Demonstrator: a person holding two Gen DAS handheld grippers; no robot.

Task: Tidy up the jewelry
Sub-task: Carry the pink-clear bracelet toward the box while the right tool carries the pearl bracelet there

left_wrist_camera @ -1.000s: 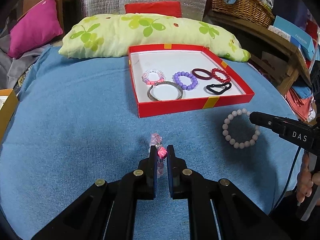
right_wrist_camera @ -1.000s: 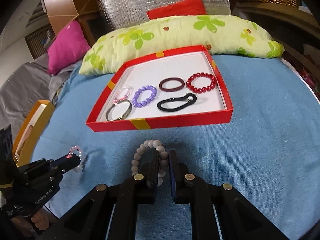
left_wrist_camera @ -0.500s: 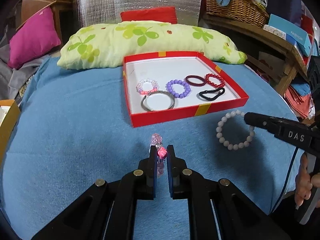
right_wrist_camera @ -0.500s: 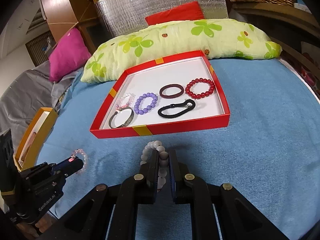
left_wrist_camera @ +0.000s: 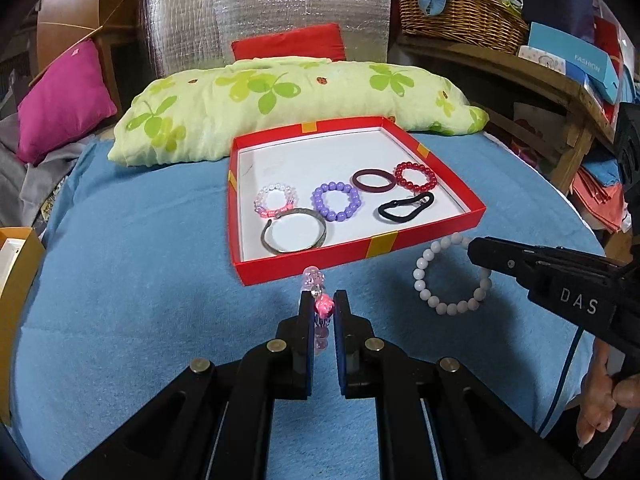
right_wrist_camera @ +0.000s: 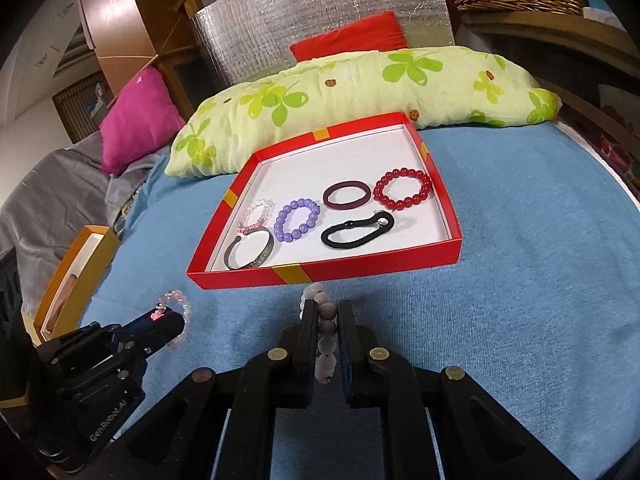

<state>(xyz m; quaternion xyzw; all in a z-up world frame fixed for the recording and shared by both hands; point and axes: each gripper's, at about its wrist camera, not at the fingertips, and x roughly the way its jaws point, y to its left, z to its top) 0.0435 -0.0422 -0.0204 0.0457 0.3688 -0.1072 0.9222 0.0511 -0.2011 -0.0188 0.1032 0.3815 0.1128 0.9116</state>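
1. Red cardboard forms the box (left_wrist_camera: 360,248), which lies on the blue blanket (left_wrist_camera: 140,280); this box is my landmark.
2. The left tongs (left_wrist_camera: 323,304) are clenched on a clear bracelet with a pink charm (left_wrist_camera: 323,307), held just in front of the box's near wall.
3. The right tongs (right_wrist_camera: 325,316) are clenched on a white bead bracelet (left_wrist_camera: 452,276), also just in front of the near wall, to the right of the left tongs.
4. Inside the box lie six pieces already, among them a metal bangle (left_wrist_camera: 294,231) near the front left corner.
5. I judge both bracelets light; the round beads are slippery and the string gives, so the hold should be across the strand between beads, not on one bead.
6. The white bracelet hangs loose and can swing.
7. Writing: "DAS" on the right tongs, "GenRobot.AI" on the left tongs, and "FASHION" on a blue carton (left_wrist_camera: 576,60) far behind the box, to the right.
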